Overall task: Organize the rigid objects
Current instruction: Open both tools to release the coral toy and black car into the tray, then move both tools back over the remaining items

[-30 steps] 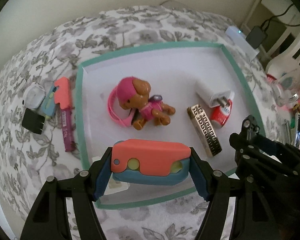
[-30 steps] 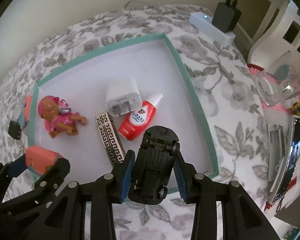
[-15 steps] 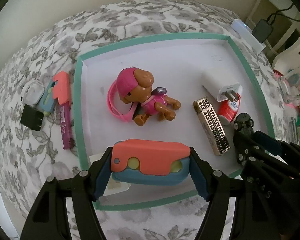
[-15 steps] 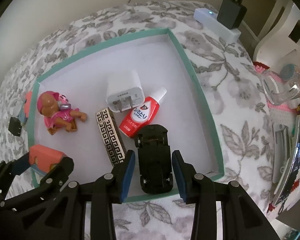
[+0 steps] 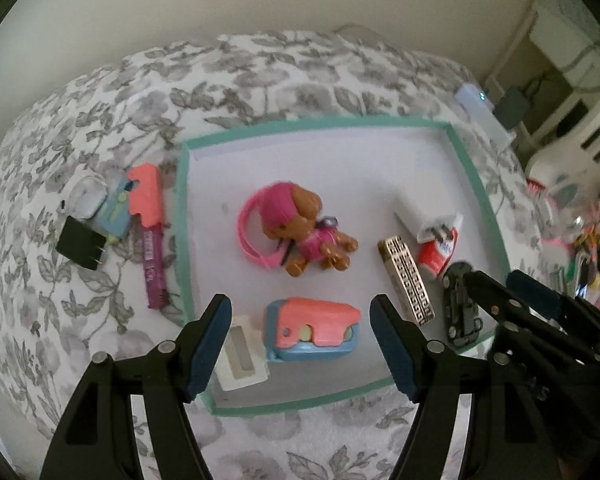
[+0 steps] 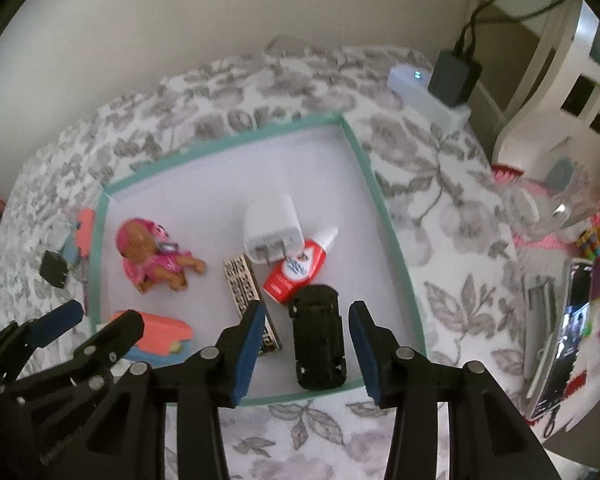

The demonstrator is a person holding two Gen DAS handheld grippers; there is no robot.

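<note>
Both grippers, left (image 5: 300, 344) and right (image 6: 306, 346), are held wide open; the coral-blue toy (image 5: 312, 330) and black car (image 6: 319, 336) are seen lying near the tray's (image 5: 482, 204) front edge.

A floral cloth (image 6: 440, 208) covers the worktop. At the upper right of the right wrist view, a black adapter (image 6: 454, 76) sits plugged into a white power strip (image 6: 420, 92); a phone (image 6: 572, 336) lies at the right edge.
</note>
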